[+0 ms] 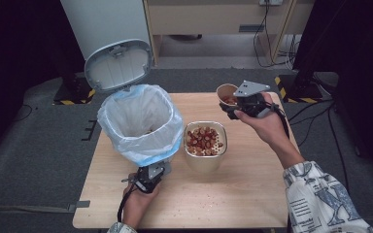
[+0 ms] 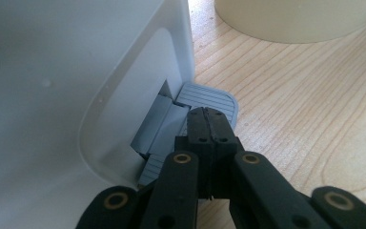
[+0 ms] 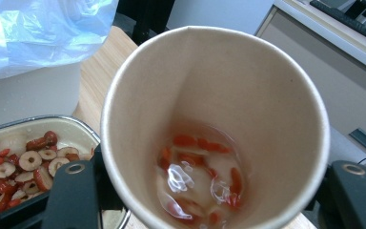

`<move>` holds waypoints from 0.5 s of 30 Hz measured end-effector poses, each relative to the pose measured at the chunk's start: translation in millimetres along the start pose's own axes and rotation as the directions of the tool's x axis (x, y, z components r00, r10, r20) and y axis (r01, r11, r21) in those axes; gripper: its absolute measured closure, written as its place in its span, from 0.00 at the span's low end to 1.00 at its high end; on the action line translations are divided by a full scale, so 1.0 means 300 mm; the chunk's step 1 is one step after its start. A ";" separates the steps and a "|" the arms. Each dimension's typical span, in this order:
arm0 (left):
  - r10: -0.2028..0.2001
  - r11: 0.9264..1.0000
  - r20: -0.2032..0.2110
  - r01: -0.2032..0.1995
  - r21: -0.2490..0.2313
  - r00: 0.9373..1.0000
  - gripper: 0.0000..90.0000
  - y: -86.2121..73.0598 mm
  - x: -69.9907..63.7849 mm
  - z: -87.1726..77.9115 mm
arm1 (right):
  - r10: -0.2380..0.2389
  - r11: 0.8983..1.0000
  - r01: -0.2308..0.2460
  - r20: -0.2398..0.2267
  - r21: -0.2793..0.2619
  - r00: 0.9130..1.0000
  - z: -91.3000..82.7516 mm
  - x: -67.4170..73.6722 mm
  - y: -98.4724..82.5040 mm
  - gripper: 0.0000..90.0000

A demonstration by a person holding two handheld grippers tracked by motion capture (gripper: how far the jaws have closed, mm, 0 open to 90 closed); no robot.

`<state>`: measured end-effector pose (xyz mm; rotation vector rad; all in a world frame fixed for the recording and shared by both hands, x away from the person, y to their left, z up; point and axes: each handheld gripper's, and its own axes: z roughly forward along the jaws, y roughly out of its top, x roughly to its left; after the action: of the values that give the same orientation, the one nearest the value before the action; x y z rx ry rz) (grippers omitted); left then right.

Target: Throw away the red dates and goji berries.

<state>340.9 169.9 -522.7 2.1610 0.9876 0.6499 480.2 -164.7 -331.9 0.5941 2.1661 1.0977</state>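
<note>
**Holding a wet cup over the counter while the bin lid is propped open**

Pressing down on the grey ribbed foot pedal (image 2: 209,102) of the white plastic pedal bin (image 1: 141,121), the left hand-held gripper (image 2: 208,125) has its jaws closed together with nothing between them, their tips resting on the pedal. The bin's grey-white lid (image 1: 118,64) stands raised, and the translucent blue-white bag liner (image 1: 138,109) hangs open.

The right hand-held gripper (image 1: 245,104) holds a tan paper cup (image 3: 214,124), one jaw on each side of its wall, above the far right part of the light wooden counter (image 1: 252,194), well apart from the bin.

Risks, as I judge them: the closed tips sit on a small, sloped pedal, so they could slide off and let the lid drop. The cup is thin paper, so a tighter squeeze could buckle it. It must also travel over the cream rectangular tub of sliced red dates (image 1: 205,141) to reach the bin, and any tilt on the way could spill liquid into the tub or onto the wood.

The high view gives the layout: bin at left, tub just beside it, cup far right. The right gripper view shows the cup's inside, with red berries and pale pieces in clear liquid at the bottom. The left gripper view shows the pedal contact.
</note>
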 end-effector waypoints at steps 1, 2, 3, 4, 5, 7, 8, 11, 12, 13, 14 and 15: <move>0.000 1.000 0.000 0.000 0.000 1.000 0.99 0.000 0.000 0.000 | 0.000 1.000 0.000 0.000 0.000 1.000 0.000 0.000 0.000 0.39; -0.003 1.000 -0.003 0.003 -0.002 1.000 0.99 0.000 -0.001 0.000 | -0.012 1.000 0.012 0.003 -0.002 1.000 0.003 0.010 0.008 0.39; -0.003 1.000 -0.003 0.003 -0.002 1.000 0.99 0.000 -0.001 0.000 | -0.012 1.000 0.012 0.003 -0.002 1.000 0.003 0.010 0.008 0.39; -0.003 1.000 -0.005 0.003 -0.001 1.000 0.99 0.000 -0.001 0.000 | -0.026 1.000 0.026 0.003 -0.003 1.000 0.002 0.014 0.012 0.39; -0.004 1.000 -0.008 0.004 0.000 1.000 0.99 0.000 -0.001 -0.001 | -0.053 0.999 0.053 0.010 -0.009 0.999 0.001 0.023 0.020 0.39; -0.006 1.000 -0.010 0.006 -0.002 1.000 0.99 0.000 -0.002 0.000 | -0.085 0.996 0.085 0.022 -0.015 0.996 -0.002 0.032 0.027 0.39; 0.005 1.000 -0.010 -0.005 -0.001 1.000 0.99 0.000 0.001 0.000 | -0.105 0.994 0.105 0.027 -0.014 0.994 -0.003 0.037 0.031 0.39; 0.015 1.000 0.003 -0.015 -0.001 1.000 0.99 0.001 0.004 0.001 | -0.146 0.989 0.146 0.043 -0.003 0.988 -0.001 0.043 0.039 0.39; 0.013 1.000 0.002 -0.013 0.001 1.000 0.99 0.001 0.004 0.000 | -0.160 0.987 0.160 0.044 -0.003 0.986 -0.002 0.043 0.041 0.39; 0.013 1.000 0.002 -0.013 0.001 1.000 0.99 0.001 0.004 0.000 | -0.160 0.987 0.160 0.044 -0.003 0.986 -0.002 0.043 0.041 0.39; 0.010 1.000 0.000 -0.010 0.001 1.000 0.99 0.001 0.003 0.000 | -0.174 0.985 0.174 0.054 -0.005 0.983 -0.005 0.039 0.045 0.39; 0.010 1.000 0.000 -0.010 0.001 1.000 0.99 0.001 0.003 0.000 | -0.174 0.985 0.174 0.054 -0.005 0.983 -0.005 0.039 0.045 0.39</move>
<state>341.6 170.5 -522.3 2.1676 0.9775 0.6539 472.2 -150.8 -323.9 0.4160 2.1204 0.9874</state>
